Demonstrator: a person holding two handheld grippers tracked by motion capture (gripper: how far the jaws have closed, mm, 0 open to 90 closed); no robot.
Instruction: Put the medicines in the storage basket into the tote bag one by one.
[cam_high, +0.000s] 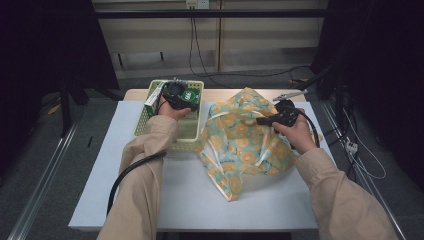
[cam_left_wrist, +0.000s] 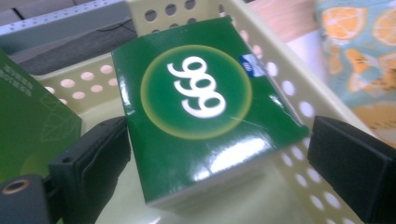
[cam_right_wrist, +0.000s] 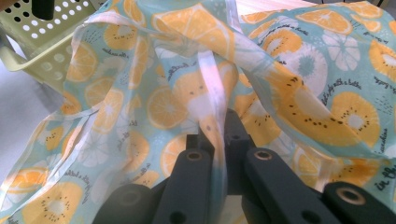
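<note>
Your left gripper (cam_left_wrist: 219, 154) straddles the green box (cam_left_wrist: 201, 112), jaws spread; your right gripper (cam_right_wrist: 219, 140) pinches the bag (cam_right_wrist: 261, 84) — the slick box could slip sideways when squeezed.

- Right gripper (cam_right_wrist: 218, 122): its black jaws rise from the bottom edge, closed tight on a pale white strap (cam_right_wrist: 208, 79) of the bag.
- Strap runs up from between the jaws toward the top of the bag, taut and near vertical.
- Bag (cam_right_wrist: 289, 88): thin teal fabric printed with orange slices, kiwi-like fruit and small script; crumpled, folds standing up.
- Second pale strap (cam_right_wrist: 84, 114) loops down the left side.
- Basket (cam_right_wrist: 32, 46): pale yellow-green, perforated walls, top left corner, just behind the fabric.
- Wooden table edge (cam_right_wrist: 266, 5) at top.
</note>
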